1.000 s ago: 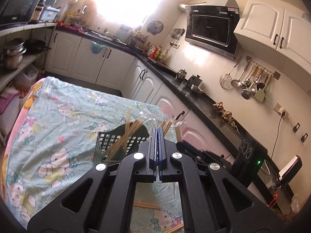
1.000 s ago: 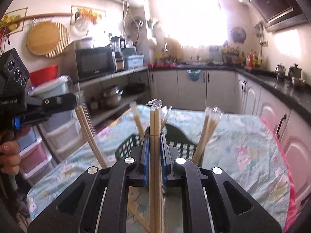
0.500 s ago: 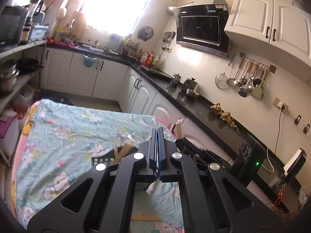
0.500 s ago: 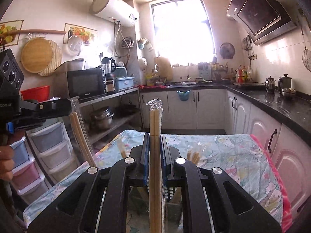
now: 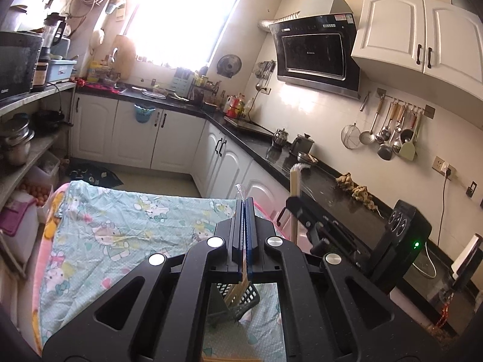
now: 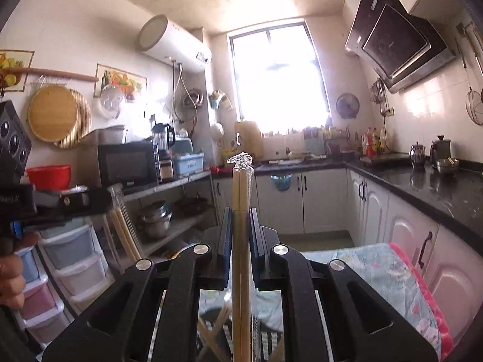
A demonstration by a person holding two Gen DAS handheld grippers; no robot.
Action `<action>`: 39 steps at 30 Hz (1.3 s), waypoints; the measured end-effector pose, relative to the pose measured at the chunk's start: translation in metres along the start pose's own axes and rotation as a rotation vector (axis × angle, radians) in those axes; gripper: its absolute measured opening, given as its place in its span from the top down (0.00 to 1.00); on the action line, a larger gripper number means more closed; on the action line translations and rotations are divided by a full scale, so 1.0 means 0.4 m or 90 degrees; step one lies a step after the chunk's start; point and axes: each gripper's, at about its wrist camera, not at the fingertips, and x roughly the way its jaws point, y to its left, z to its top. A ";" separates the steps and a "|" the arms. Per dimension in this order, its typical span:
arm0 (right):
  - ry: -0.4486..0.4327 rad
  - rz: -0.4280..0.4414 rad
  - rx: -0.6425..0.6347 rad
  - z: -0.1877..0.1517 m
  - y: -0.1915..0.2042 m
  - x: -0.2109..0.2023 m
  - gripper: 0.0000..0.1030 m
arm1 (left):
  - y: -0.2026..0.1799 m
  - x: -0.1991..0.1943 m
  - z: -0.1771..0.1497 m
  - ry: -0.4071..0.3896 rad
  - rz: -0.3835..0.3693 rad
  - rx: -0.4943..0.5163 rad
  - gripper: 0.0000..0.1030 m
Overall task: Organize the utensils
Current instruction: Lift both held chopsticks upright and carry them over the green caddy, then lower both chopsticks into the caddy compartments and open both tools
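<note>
Here, right gripper clamped on wrapped chopsticks, long axis upright, directly above the dark basket on the tabletop. Left gripper pinched on another wrapped pair, likewise upright, basket just below.

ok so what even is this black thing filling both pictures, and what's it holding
No robot here: a person holds a two-finger gripper in each hand, with a fisheye camera on each looking forward along its fingers. One picture is from the left gripper, one from the right gripper. Each is shut on a pair of wrapped chopsticks: the right pair is clear, the left pair shows mostly its wrapper tip. Below lies a table under a cartoon-print cloth, with a dark slotted basket already holding chopsticks. Each camera also catches the other gripper at its edge.
</note>
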 end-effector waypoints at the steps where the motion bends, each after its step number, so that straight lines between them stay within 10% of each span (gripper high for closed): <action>1: -0.011 0.003 0.000 0.007 0.000 0.005 0.90 | 0.001 0.003 0.003 0.000 0.000 0.001 1.00; 39: -0.013 -0.098 -0.016 -0.198 -0.021 0.179 0.90 | 0.095 0.092 -0.119 0.044 0.032 -0.023 1.00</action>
